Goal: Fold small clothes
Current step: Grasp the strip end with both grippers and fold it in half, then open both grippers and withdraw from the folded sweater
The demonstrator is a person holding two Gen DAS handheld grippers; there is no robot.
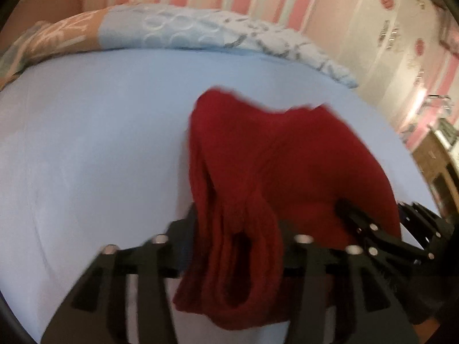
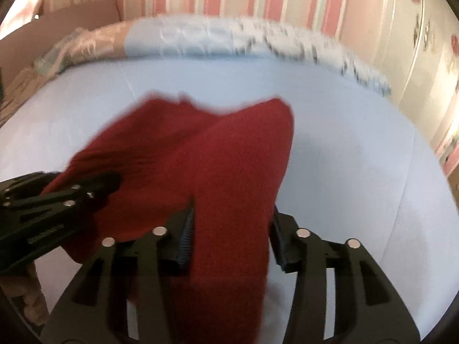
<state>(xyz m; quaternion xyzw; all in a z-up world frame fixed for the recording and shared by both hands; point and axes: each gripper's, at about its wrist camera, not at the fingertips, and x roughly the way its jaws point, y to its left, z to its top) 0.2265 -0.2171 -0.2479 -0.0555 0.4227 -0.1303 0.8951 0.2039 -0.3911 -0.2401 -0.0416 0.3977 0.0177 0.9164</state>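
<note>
A dark red knit garment (image 1: 287,149) lies bunched on the light blue bed sheet (image 1: 100,143). Its near edge runs up between the fingers of both grippers. In the left wrist view my left gripper (image 1: 236,223) stands open, with loose folds of the red cloth hanging between its jaws. My right gripper (image 1: 373,209) shows at the right edge of the garment. In the right wrist view the red garment (image 2: 215,149) passes between the parted jaws of my right gripper (image 2: 232,209), which is open. My left gripper (image 2: 80,179) reaches into the cloth from the left. Both views are blurred.
A patterned quilt (image 1: 172,28) is rolled along the far side of the bed, also seen in the right wrist view as the quilt (image 2: 200,37). A cardboard box (image 2: 71,20) stands at the back left. Wooden furniture (image 1: 436,157) is at the right. A hand (image 2: 31,295) holds the left gripper.
</note>
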